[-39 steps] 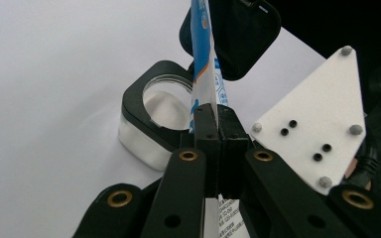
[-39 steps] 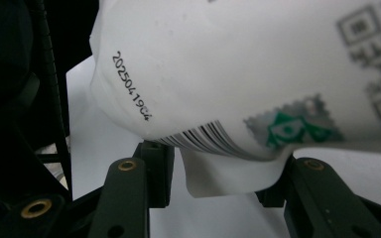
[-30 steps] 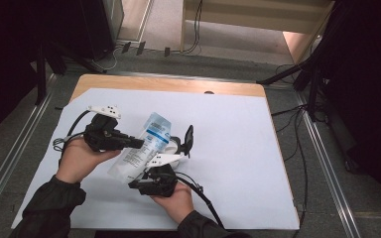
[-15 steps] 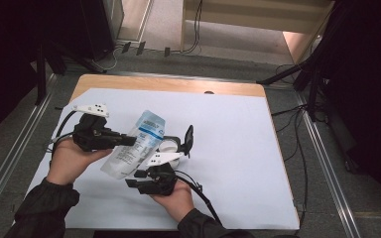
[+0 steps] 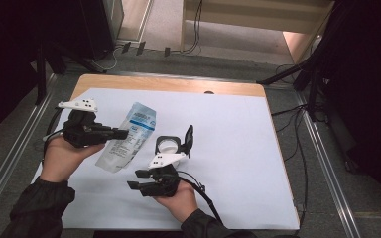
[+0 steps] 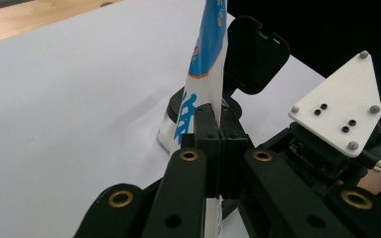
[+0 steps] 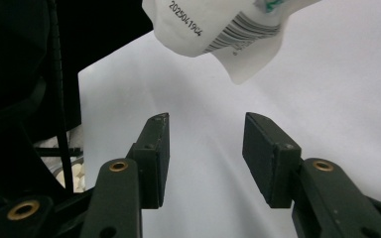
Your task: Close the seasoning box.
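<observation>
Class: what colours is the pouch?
White with blue print; the pouch shows best in the high view.

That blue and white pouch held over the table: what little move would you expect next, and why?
Probably the left gripper tips the pouch toward the open black-lidded container, or lowers it onto the white sheet. Its jaws are shut on the pouch's edge, the container sits just beside with its lid flipped up, and the right gripper waits open below the pouch.
</observation>
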`<state>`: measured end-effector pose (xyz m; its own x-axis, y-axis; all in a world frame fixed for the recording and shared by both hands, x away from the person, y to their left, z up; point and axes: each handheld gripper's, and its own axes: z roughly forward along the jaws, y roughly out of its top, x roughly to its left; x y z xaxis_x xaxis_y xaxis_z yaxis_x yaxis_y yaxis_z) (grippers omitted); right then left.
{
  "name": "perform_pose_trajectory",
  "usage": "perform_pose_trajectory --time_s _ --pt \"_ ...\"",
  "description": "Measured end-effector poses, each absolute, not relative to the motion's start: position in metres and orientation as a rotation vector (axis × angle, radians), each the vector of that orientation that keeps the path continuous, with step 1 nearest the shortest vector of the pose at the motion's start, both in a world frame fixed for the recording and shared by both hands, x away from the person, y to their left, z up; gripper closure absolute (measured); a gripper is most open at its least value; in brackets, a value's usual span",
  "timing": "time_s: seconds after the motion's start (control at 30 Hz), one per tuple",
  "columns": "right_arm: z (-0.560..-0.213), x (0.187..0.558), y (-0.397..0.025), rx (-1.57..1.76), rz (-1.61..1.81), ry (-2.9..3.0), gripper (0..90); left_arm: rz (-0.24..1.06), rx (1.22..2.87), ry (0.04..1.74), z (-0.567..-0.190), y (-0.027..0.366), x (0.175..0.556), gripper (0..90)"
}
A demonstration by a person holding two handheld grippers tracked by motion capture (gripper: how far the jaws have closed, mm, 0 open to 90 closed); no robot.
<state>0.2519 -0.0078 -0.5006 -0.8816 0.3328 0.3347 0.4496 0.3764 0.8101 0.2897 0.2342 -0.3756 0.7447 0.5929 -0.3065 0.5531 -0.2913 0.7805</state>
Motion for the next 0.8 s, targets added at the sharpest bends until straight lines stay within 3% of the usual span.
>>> perform_pose_trajectory --time_s 0.8 --pt "-0.492 0.255 -0.046 -0.708 -1.502 -2.544 50.7 0.153 1.92 0.959 -0.389 0.248 0.309 90.0"
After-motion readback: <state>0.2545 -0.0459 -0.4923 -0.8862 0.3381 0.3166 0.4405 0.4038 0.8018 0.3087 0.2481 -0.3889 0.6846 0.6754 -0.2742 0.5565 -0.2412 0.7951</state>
